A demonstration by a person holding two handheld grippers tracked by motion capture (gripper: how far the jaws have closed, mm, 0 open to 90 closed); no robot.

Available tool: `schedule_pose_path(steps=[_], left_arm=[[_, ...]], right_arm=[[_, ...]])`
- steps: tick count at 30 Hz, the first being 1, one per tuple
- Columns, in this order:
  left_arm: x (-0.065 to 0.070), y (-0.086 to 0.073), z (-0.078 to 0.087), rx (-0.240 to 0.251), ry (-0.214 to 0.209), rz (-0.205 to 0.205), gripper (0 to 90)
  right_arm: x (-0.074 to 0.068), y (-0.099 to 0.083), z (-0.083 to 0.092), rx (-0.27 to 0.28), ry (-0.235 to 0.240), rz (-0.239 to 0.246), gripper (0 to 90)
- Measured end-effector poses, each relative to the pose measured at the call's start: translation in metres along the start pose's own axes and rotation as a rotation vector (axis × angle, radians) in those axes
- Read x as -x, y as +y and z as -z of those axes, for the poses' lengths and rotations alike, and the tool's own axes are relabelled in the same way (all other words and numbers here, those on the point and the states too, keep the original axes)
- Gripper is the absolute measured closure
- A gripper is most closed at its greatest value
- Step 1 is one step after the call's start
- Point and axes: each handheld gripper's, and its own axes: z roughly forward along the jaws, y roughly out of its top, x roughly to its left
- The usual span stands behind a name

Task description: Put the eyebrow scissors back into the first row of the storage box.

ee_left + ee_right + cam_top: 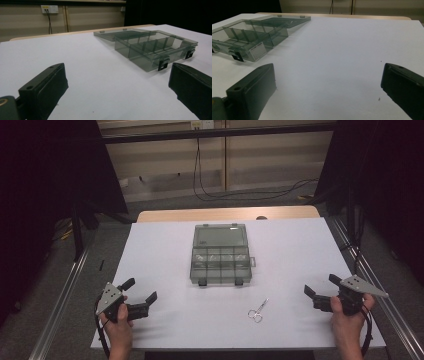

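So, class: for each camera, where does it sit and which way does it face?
High view: above the near table edge, looking forward and down; both hands, left tongs, right tongs.
Left gripper view: rides the left tongs, facing the open organiser box.
Right gripper view: rides the right tongs, facing that box from its other side.
All share the box.

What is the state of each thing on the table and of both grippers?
Organizer box: lid open, laid flat behind; compartments look empty.
Scissors: lying flat on the table, untouched; whether the blades are closed is too small to tell.
Left gripper: open, holding nothing.
Right gripper: open, holding nothing.
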Motion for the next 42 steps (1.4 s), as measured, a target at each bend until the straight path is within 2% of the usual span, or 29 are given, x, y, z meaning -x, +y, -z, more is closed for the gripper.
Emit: schedule_pose_path(steps=[13,17,27,28,32,36,41,42], left_arm=[[0.001,0.0,0.0,0.011,-0.012,0.001,1.5],[0.001,0.0,0.0,0.008,-0.012,-0.002,1.6],[0.003,0.0,-0.001,0.001,-0.011,-0.008,1.6],[0.003,0.0,-0.001,0.001,-0.01,-0.008,1.6],[0.003,0.0,-0.001,0.0,-0.011,-0.009,1.6],[0.003,0.0,-0.001,0.001,-0.012,-0.008,1.6],[0.003,0.0,-0.001,0.003,-0.013,-0.008,1.6],[0.003,0.0,-0.001,0.002,-0.013,-0.008,1.6]], right_arm=[[-0.002,0.005,-0.001,-0.016,0.05,0.004,0.0],[-0.01,0.009,-0.002,-0.047,0.077,0.031,0.0],[-0.027,0.025,-0.011,-0.076,0.144,0.088,0.7],[-0.031,0.028,-0.013,-0.079,0.162,0.1,1.2],[-0.036,0.031,-0.017,-0.087,0.177,0.11,1.8],[-0.046,0.035,-0.022,-0.117,0.212,0.138,3.3],[-0.051,0.039,-0.024,-0.134,0.212,0.148,5.8],[-0.054,0.041,-0.026,-0.138,0.216,0.152,9.6]])
